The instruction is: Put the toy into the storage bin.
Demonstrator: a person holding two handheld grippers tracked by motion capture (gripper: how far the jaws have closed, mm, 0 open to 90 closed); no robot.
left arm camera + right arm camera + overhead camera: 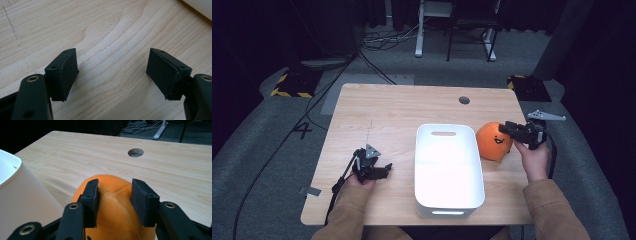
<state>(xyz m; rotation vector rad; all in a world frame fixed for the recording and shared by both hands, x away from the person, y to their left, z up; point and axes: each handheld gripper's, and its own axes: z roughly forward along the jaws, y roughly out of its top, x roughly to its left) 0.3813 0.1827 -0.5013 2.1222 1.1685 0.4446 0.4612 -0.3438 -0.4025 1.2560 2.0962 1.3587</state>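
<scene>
High view has your right gripper [510,128] pinching the soft round orange plush toy [493,142] beside the empty white plastic bin [447,199], so lifting it in probably remains, your left gripper [384,169] resting open-jawed.

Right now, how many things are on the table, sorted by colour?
White: 1, the bin
Orange: 1, the plush ball with a face, pinched by the right gripper
Black: 2, the right gripper and the left gripper, which is open over bare wood
Total: 4
</scene>
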